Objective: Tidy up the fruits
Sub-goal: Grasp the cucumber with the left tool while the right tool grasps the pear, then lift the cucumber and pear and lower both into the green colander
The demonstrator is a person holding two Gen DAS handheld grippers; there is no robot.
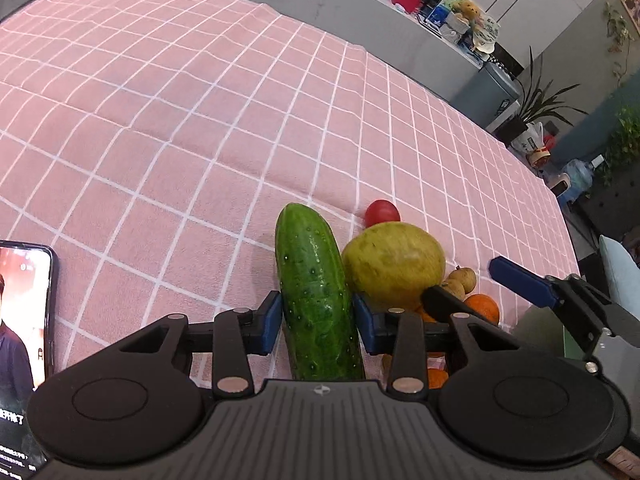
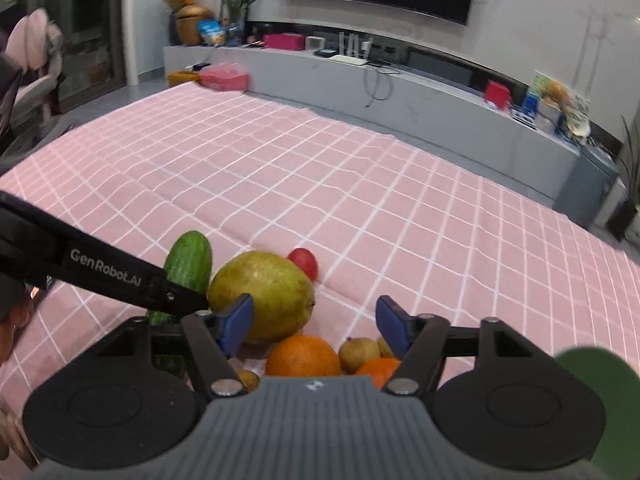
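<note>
My left gripper [image 1: 316, 322] is shut on a green cucumber [image 1: 316, 292], its blue pads pressed on both sides of it. The cucumber also shows in the right wrist view [image 2: 189, 264], behind the left gripper's arm. Beside it lie a large yellow-green mango [image 1: 394, 266] [image 2: 262, 294], a red tomato [image 1: 382, 213] [image 2: 303, 262], oranges [image 1: 482, 307] [image 2: 302, 356] and small brown fruits [image 1: 460, 280] [image 2: 358, 354]. My right gripper [image 2: 314, 326] is open and empty above the oranges. It shows at the right of the left wrist view [image 1: 472, 286].
A pink checked tablecloth [image 1: 200, 120] [image 2: 320, 180] covers the table. A phone [image 1: 22, 340] with a lit screen lies at the left edge. A grey TV bench [image 2: 400, 92] with boxes stands beyond the table. A green object [image 2: 600, 392] is blurred at lower right.
</note>
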